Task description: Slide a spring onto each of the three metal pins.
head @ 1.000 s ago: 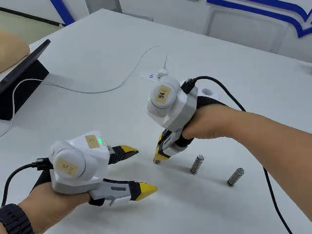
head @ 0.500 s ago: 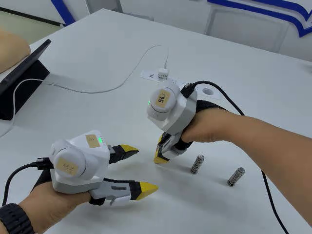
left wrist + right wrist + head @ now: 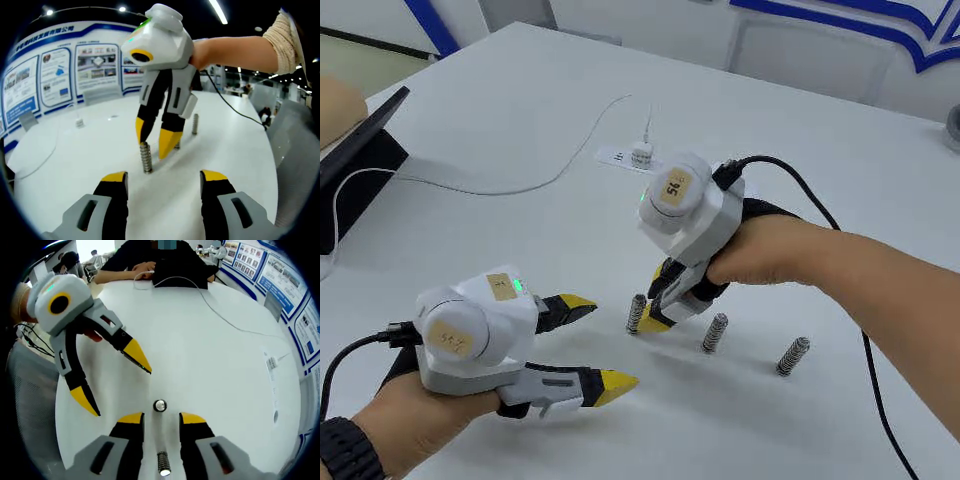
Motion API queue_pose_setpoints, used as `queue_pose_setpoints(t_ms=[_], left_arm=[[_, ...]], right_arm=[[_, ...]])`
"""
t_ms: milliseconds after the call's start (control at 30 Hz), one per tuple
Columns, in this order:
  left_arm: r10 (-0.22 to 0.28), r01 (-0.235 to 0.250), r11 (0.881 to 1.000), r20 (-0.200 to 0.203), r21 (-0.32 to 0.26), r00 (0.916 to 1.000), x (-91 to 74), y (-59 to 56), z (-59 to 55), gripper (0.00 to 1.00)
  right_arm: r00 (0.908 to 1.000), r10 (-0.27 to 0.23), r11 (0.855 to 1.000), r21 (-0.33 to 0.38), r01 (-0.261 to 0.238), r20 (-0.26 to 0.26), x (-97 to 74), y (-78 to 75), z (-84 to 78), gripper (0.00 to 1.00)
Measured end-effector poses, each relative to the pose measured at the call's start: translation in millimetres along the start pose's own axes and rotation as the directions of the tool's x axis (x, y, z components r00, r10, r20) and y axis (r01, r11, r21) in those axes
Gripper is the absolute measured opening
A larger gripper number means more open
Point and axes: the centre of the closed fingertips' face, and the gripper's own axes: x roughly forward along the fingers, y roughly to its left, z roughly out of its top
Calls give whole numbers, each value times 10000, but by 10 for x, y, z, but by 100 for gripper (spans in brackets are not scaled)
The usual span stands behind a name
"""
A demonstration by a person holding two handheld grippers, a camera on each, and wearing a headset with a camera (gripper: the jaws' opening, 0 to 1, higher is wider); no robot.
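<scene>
Three coil springs stand upright in a row on the white table: the left spring (image 3: 636, 313), the middle spring (image 3: 715, 332) and the right spring (image 3: 792, 356). Any pins inside them are hidden. My right gripper (image 3: 655, 318) points down just right of the left spring, open, with nothing between its fingers. In the right gripper view, the left spring's top (image 3: 160, 405) shows just ahead of the right gripper (image 3: 161, 418), and the middle spring (image 3: 163, 462) shows below. My left gripper (image 3: 597, 342) hovers open and empty to the left. In the left gripper view, the left gripper (image 3: 164, 176) faces the left spring (image 3: 145, 157).
A white cable (image 3: 535, 180) runs across the table to a small plug (image 3: 641, 154) on a paper strip behind the right gripper. A dark tablet stand (image 3: 360, 160) sits at the far left. The right gripper's black cable (image 3: 810, 205) trails to the right.
The right gripper's tips have come off the left spring and shifted slightly right; that spring, hidden under them before, now stands free. The left gripper has held still.
</scene>
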Motion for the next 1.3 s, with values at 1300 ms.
queue_pose_setpoints(t_ms=[1300], left_arm=[[-89, 89, 10000, 47, 34, 9999, 66, -4, 122, 63]], right_arm=[[9360, -2423, 9435, 2869, 1659, 2554, -752, -100, -736, 55]])
